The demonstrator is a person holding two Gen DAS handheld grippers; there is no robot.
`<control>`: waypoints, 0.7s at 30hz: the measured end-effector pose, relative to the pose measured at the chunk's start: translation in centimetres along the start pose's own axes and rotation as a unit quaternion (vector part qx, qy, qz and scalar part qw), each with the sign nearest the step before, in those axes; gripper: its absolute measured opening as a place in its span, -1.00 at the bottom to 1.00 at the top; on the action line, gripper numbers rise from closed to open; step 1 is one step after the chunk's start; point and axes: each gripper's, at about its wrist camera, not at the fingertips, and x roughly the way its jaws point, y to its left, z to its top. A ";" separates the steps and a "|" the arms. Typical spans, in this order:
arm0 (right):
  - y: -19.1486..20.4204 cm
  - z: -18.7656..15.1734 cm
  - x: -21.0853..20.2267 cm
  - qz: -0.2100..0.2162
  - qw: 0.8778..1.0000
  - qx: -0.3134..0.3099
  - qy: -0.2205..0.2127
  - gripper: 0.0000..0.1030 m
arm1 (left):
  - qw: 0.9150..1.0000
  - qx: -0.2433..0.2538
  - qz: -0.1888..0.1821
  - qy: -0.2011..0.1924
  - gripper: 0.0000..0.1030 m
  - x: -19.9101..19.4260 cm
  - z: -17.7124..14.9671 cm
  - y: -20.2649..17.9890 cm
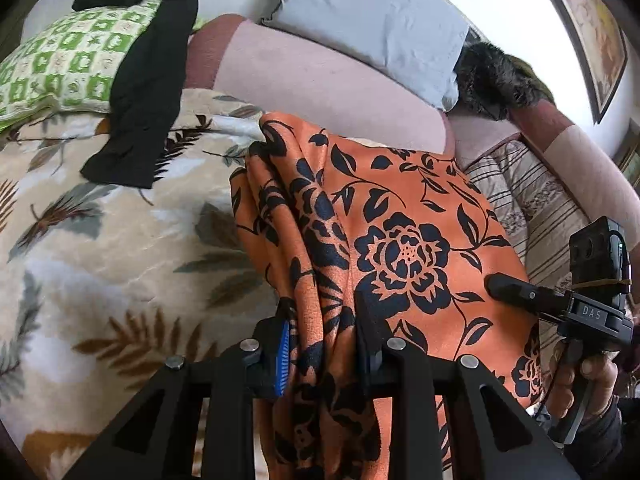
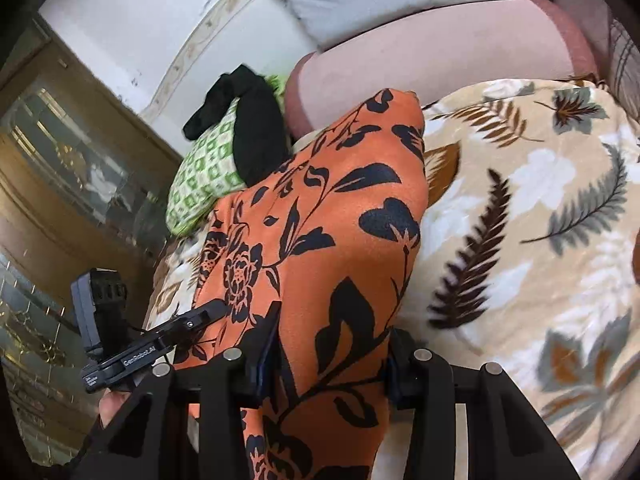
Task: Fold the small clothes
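- The orange flowered cloth (image 1: 400, 240) runs off the bottom of both pictures, so its lower end is cut off.
- It covers part of the leaf blanket (image 1: 100, 240) on the bed.
- The left gripper (image 1: 320, 332) points down at a slant. Its jaws are squeezed on a bunched edge of the cloth.
- The right gripper (image 2: 332, 344) also tips down and pinches another part of the same cloth.
- Each camera sees the other gripper at its side, with a bit of the hand (image 1: 580, 384) that holds it.
- A black garment (image 1: 148, 76) lies over a green checked pillow (image 1: 68, 64).
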 end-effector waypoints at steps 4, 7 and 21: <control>-2.9 0.4 2.3 -0.003 1.000 0.022 0.014 -0.12 | 0.999 -0.016 0.024 0.032 -0.38 4.6 -0.1 0.9; -6.4 -0.6 5.6 -0.025 0.997 0.067 0.039 0.02 | 0.993 -0.030 0.077 0.082 -0.15 8.4 -1.5 3.0; -4.0 -1.0 3.7 0.002 0.999 0.048 -0.007 0.43 | 0.985 0.054 0.154 0.060 0.24 6.6 -1.6 1.1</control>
